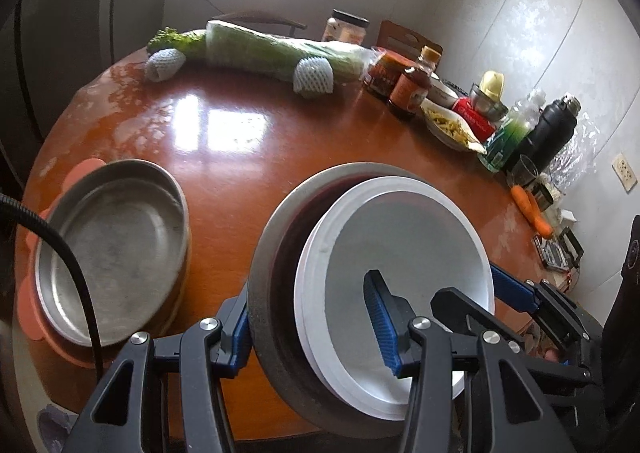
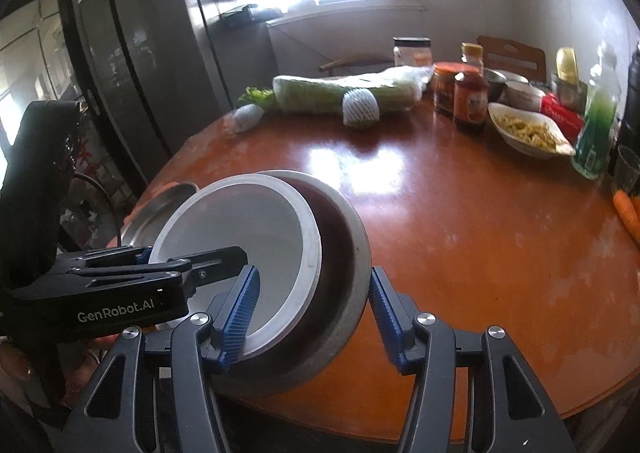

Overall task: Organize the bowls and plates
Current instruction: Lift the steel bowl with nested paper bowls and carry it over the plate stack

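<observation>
Grey bowl (image 1: 276, 293) with white plates (image 1: 404, 253), underside hidden: left gripper (image 1: 312, 321) and right gripper (image 2: 316, 309) each clamp opposite rims.

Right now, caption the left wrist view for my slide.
Both grippers, left and right, clamp a gray bowl holding white plates, beside a metal pan.

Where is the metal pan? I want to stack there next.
In the left wrist view, the metal pan sits at the table's left edge on a pink mat, beside the held bowl.
</observation>
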### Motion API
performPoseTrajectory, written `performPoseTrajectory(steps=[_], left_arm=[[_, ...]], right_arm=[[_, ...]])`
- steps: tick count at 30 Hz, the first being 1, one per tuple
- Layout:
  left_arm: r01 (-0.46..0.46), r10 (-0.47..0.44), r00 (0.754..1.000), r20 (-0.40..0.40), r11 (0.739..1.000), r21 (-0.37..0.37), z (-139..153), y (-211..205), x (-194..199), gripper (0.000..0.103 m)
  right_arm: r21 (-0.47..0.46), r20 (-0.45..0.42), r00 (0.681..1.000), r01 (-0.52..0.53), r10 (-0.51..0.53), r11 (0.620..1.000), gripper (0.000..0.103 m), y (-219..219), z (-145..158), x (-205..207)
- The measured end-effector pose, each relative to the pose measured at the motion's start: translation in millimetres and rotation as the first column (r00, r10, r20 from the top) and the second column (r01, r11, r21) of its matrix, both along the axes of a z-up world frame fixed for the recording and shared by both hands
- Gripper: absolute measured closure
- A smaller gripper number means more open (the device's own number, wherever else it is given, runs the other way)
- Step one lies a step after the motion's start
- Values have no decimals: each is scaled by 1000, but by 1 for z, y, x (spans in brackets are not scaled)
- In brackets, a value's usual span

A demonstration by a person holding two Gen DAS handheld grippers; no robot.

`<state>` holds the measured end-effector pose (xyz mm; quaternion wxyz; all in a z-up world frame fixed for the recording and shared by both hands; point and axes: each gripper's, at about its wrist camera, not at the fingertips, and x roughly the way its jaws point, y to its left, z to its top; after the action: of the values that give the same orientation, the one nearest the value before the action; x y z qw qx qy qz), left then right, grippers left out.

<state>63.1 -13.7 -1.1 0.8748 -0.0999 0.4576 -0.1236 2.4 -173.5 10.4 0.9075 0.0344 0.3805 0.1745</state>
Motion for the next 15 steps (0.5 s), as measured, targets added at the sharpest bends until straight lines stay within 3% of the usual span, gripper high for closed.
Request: performPoseTrajectory(steps=[15], left_arm=[[-108,107,992,68,994,6,36,55,-3,53]], right_arm=[[-24,88,993,-83,84,996,46,56,43,13]])
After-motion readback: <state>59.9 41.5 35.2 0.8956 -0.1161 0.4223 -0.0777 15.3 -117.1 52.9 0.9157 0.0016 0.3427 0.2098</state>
